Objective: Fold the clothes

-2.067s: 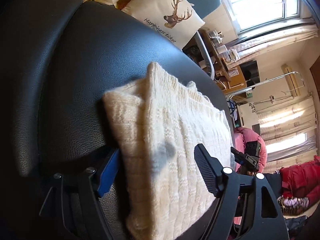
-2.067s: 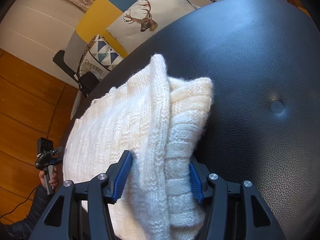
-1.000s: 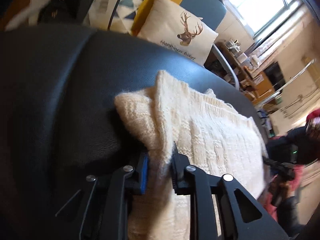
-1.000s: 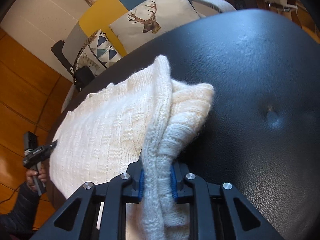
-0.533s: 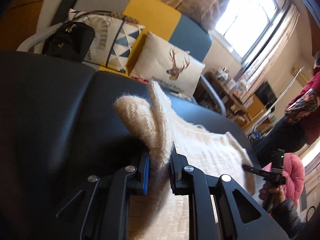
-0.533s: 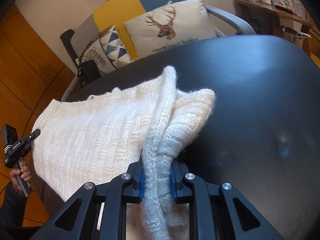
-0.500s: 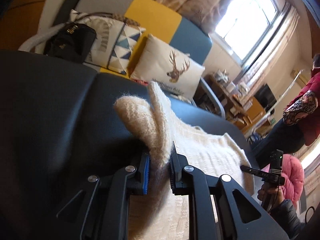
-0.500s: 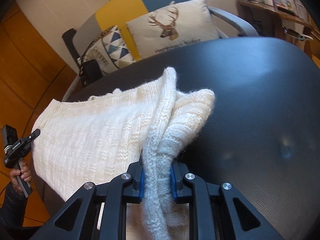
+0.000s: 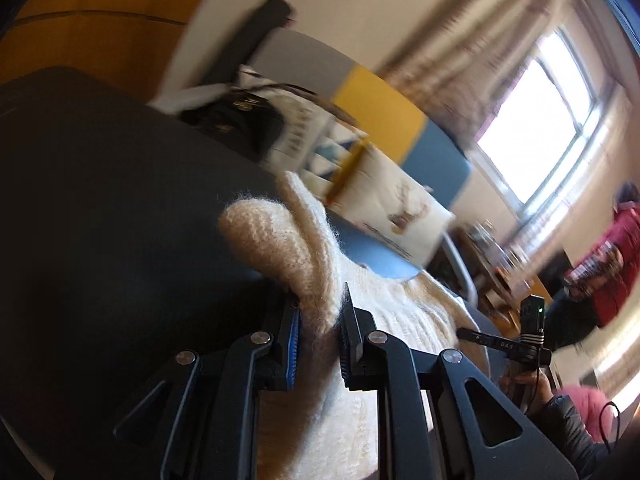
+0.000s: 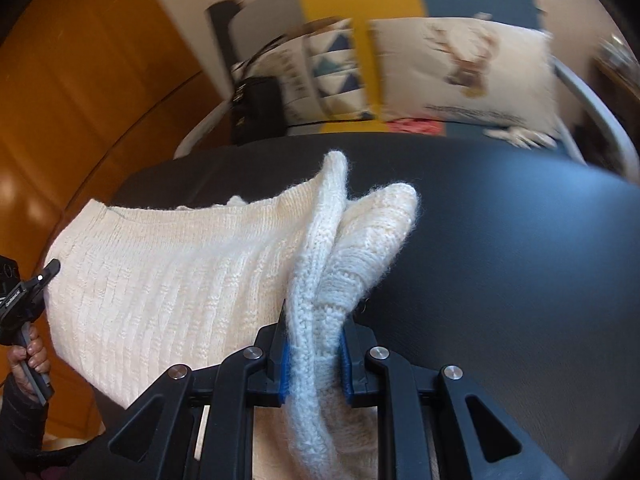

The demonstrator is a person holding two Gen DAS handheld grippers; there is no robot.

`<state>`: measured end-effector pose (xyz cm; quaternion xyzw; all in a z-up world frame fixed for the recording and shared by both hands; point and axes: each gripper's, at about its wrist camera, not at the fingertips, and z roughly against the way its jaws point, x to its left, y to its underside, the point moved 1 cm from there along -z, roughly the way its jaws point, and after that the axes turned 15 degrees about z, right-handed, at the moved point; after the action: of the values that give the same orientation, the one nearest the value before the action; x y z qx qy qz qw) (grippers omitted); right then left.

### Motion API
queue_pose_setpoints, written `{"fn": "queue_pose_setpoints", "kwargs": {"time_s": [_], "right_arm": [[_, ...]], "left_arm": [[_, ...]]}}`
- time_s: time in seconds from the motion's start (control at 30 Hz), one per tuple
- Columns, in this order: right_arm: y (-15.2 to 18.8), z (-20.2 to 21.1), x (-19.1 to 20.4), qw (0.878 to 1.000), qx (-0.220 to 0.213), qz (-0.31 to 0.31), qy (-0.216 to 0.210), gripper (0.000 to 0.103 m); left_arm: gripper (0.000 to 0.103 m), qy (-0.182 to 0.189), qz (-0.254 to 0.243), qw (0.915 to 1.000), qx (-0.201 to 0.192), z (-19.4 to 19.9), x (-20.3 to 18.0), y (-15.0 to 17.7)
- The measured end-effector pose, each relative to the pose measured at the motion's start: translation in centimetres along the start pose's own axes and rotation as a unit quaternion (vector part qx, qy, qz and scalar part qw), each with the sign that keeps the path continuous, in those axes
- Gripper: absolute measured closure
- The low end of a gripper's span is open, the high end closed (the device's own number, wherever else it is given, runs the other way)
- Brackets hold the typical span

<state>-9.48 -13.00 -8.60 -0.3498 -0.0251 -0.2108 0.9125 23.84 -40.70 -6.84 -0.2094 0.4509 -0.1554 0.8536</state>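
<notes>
1. Left wrist view: the left gripper (image 9: 318, 344) is pinched on a bunched edge of the cream knit sweater (image 9: 288, 240) at lower centre; the pinch should be kept firm and level with the other hand's, so the fold lands square; the black padded surface (image 9: 100, 200) fills the left; a window (image 9: 536, 136) glares upper right.

2. Right wrist view: the right gripper (image 10: 314, 354) is clamped on the sweater's (image 10: 160, 280) doubled edge, lower centre; the knit spreads left; a deer cushion (image 10: 460, 68) is seen above.

Both grippers have lifted the pinched sweater (image 10: 168, 280) edge off the black surface (image 10: 520, 260).
</notes>
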Motion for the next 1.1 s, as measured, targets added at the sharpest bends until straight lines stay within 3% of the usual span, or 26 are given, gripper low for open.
{"fn": "queue_pose_setpoints", "kwargs": {"time_s": [0.33,0.63,0.77,0.9,1.1], "right_arm": [[-9.6,-9.4,4.6,0.993,0.039,0.105,-0.049,0.086],[-13.9,-15.3,7.2,0.985,0.089,0.144,-0.037,0.085],[-14.6,-17.0,6.0,0.988,0.103,0.112,-0.038,0.075],[-15.0,-16.7,3.7,0.994,0.079,0.041,-0.06,0.074],[-15.2,-13.3,3.7,0.999,0.011,0.036,-0.008,0.074]], "left_arm": [[0.087,-0.064,0.081,0.9932,-0.055,4.8,6.7,-1.4],[0.085,-0.148,0.116,0.9817,-0.032,4.4,8.8,-0.3],[0.084,-0.176,0.11,0.9781,-0.018,4.2,8.5,0.9],[0.082,-0.192,0.119,0.9743,0.002,4.3,8.8,1.4],[0.077,-0.215,0.123,0.9687,0.008,4.8,8.6,2.0]]}}
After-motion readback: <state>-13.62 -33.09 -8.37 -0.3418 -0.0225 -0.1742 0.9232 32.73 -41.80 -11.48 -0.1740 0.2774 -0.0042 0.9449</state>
